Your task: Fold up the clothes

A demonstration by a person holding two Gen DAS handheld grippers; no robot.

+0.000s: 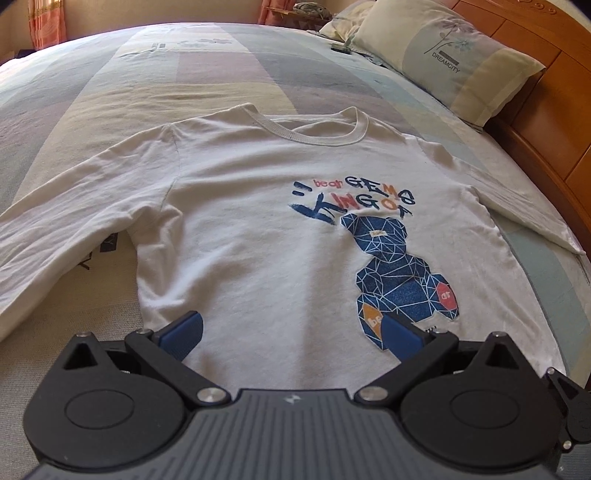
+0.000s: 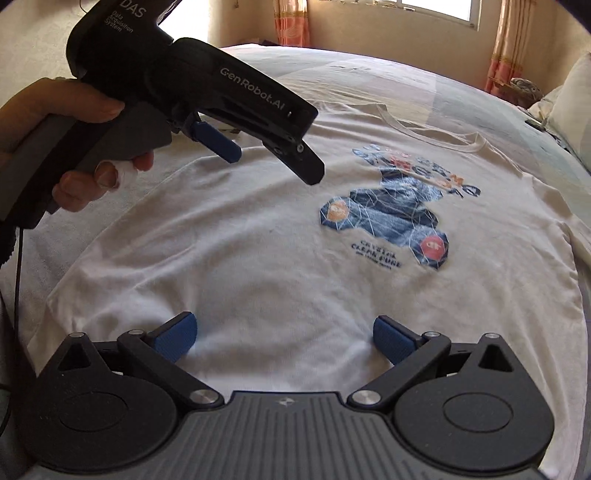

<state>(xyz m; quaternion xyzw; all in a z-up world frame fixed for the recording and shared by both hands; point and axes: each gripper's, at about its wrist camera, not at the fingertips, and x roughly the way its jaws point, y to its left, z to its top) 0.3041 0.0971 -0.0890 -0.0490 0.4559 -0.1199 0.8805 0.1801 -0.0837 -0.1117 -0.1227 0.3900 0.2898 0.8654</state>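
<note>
Nearest the cameras, both grippers are hovering with their jaws spread wide apart and holding nothing: the left gripper (image 1: pixel 291 332) is hanging over the lower part of the shirt (image 1: pixel 258 229), near its hem, and the right gripper (image 2: pixel 282 338) is doing the same from the other side of the hem. In the right wrist view a hand (image 2: pixel 74 147) is gripping the handle of the left gripper (image 2: pixel 258 147), which is floating above the cloth without touching it. The shirt is lying face up and spread flat on the bed (image 1: pixel 110 92), with its blue bear print (image 1: pixel 399 273) showing, the long left sleeve (image 1: pixel 55 236) reaching out to one side and the right sleeve (image 1: pixel 524 214) running toward the bed's edge. Judging by this, the folding proper is not yet beginning: no sleeve is lying over the body and no crease is showing, so every fold is still waiting to be made. Beyond the collar (image 1: pixel 314 125), the pale patchwork bedcover is stretching away smooth. Farther off, a pillow (image 1: pixel 454 59) is leaning by the wooden headboard (image 1: pixel 546 99), and orange curtains (image 2: pixel 509 40) are hanging beside a bright window (image 2: pixel 436 9).
</note>
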